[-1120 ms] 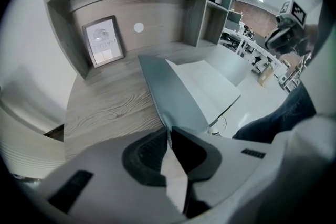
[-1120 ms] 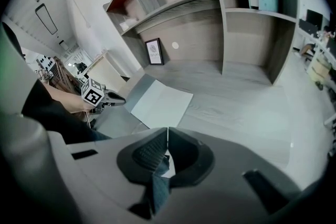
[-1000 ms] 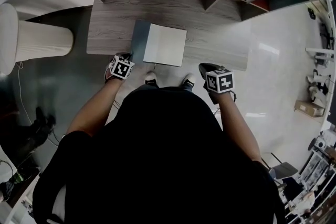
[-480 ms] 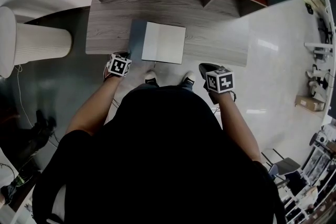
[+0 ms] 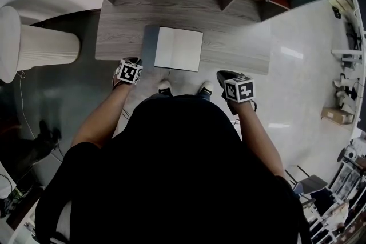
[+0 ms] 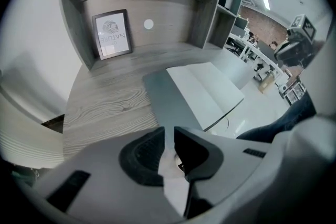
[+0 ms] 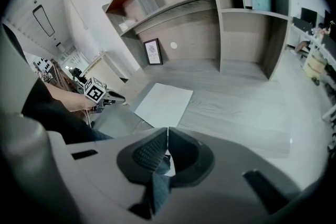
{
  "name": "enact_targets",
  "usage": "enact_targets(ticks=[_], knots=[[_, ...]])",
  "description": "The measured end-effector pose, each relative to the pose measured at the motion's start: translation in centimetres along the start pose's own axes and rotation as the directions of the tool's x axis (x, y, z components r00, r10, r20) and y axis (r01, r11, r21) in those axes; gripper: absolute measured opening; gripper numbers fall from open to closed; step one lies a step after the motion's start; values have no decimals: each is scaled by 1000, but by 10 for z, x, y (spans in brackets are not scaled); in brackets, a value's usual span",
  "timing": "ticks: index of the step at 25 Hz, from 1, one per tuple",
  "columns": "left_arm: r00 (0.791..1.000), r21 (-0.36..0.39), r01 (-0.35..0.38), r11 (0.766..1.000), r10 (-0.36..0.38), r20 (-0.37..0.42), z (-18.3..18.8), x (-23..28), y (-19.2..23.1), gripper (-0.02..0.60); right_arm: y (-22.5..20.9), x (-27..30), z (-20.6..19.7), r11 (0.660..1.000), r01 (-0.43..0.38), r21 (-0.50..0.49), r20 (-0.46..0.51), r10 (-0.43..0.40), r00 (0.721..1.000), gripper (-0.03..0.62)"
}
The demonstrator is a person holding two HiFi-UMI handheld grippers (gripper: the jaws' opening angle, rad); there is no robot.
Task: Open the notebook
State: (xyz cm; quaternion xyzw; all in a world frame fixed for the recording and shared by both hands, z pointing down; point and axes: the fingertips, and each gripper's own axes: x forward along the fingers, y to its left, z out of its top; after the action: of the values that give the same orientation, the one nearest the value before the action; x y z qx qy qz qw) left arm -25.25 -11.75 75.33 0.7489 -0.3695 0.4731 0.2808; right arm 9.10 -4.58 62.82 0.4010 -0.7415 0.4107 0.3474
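The notebook [image 5: 178, 48] is lying open mid-frame on the wooden surface [image 5: 234, 23], its grey cover [image 5: 150, 43] spread flat to the left of a white page. The left claw [image 6: 169, 136] is hovering by the cover's lower left corner; its jaws have just been opening to a narrow gap, pinching nothing. The right claw [image 7: 167, 135] is hanging near the surface's lower edge, jaws pressed together.

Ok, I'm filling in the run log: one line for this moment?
notebook: open on desk | left gripper: jaws just opening, nothing between | right gripper: shut, empty
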Motion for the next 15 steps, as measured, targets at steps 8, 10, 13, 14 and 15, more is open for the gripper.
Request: enact_targets(ticks=[8, 10, 13, 14, 15], knots=[[998, -33, -4, 999, 7, 65, 23, -18, 1, 63, -2, -5, 10, 1000, -1, -20, 14, 1, 1000, 4], [996, -40, -7, 999, 11, 87, 33, -22, 2, 63, -3, -7, 15, 1000, -1, -26, 23, 1, 1000, 3], [993, -50, -13, 999, 19, 117, 48, -31, 4, 63, -2, -9, 25, 999, -4, -38, 41, 6, 999, 5], [992, -54, -16, 998, 23, 127, 52, -34, 5, 63, -1, -10, 29, 999, -5, -43, 48, 7, 999, 4], [990, -58, -20, 998, 28, 139, 57, -38, 7, 63, -1, -12, 33, 999, -6, -50, 55, 8, 998, 5]])
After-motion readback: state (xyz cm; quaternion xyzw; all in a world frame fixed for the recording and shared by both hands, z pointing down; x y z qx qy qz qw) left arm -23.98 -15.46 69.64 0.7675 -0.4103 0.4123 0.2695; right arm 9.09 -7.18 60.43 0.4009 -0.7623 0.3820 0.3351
